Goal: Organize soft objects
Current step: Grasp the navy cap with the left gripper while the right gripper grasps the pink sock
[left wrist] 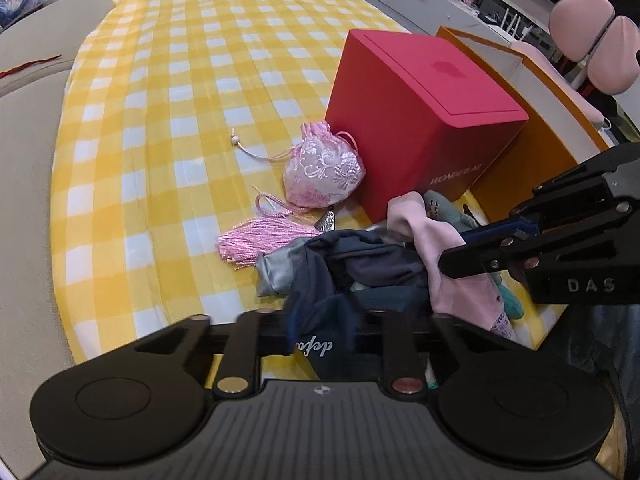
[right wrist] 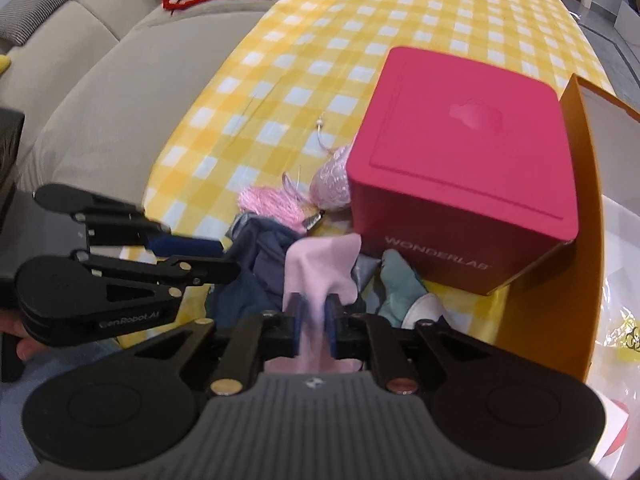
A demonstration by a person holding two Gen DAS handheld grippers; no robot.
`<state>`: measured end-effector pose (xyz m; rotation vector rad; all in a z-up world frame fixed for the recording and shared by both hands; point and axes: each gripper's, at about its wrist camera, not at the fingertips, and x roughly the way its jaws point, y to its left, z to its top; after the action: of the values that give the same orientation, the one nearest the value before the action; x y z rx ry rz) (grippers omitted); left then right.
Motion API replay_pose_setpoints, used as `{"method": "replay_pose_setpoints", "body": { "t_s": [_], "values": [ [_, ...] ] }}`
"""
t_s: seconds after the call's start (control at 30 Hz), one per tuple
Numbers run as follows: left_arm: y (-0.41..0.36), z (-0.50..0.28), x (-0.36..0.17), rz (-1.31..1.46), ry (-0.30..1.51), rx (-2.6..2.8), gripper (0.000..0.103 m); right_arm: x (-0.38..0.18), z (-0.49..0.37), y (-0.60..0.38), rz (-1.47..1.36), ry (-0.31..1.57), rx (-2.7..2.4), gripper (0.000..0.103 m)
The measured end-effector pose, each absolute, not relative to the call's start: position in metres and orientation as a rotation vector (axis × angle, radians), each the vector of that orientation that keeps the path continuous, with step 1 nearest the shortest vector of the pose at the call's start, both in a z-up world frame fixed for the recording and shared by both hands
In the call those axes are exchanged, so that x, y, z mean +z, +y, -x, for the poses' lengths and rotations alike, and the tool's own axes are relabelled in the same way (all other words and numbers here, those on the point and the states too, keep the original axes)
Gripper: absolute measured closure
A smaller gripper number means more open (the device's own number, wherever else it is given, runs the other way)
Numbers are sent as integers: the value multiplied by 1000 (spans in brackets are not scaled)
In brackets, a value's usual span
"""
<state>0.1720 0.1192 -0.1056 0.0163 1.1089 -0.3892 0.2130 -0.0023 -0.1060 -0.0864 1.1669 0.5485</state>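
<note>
Now sorting: right hand-held gripper (right wrist: pixel 314 320) clamps the pink cloth (right wrist: pixel 320 264) before the red Wonderlab box (right wrist: pixel 460 184); left hand-held gripper (left wrist: pixel 320 332), clenched, pinches navy fabric (left wrist: pixel 320 320); separating them likely follows.

Both tools tilt steeply downward: left tool (left wrist: pixel 320 336) clamped, right tool (right wrist: pixel 314 316) pinching cloth.
</note>
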Motion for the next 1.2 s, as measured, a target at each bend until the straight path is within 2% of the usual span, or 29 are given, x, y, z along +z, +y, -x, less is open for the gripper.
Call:
{"method": "replay_pose_setpoints", "body": {
  "t_s": [0.1, 0.13, 0.23, 0.47, 0.53, 0.6, 0.63, 0.7, 0.87, 1.0, 1.13, 1.2],
  "values": [
    [117, -169, -103, -21, 1097, -388, 103, -106, -215, 0, 105, 1162, 562, 84],
    [116, -168, -102, -29, 1090, -384, 103, -107, -215, 1, 107, 1162, 565, 92],
    [113, -163, -96, -28, 1061, -371, 103, -107, -213, -1, 93, 1161, 572, 101],
    [112, -141, -65, 9, 984, -312, 102, -90, -197, -16, 65, 1123, 563, 103],
    [112, -136, -60, 18, 988, -325, 87, -91, -196, -18, 64, 1131, 551, 103],
    [108, -136, -59, 12, 986, -356, 68, -94, -196, -19, 66, 1133, 534, 103],
    [105, -137, -60, -2, 991, -366, 64, -95, -196, -20, 65, 1134, 527, 103],
    [98, -142, -64, -15, 1011, -377, 49, -97, -196, -21, 59, 1137, 523, 103],
    [93, -155, -78, 141, 1061, -315, 41, -106, -199, -19, 97, 1138, 510, 103],
    [92, -165, -91, 258, 1093, -212, 41, -115, -206, -27, 76, 1158, 486, 103],
    [84, -171, -104, 261, 1095, -165, 42, -119, -207, -27, 61, 1164, 503, 103],
    [85, -174, -110, 296, 1098, -151, 68, -121, -207, -24, 66, 1164, 507, 103]
  ]
}}
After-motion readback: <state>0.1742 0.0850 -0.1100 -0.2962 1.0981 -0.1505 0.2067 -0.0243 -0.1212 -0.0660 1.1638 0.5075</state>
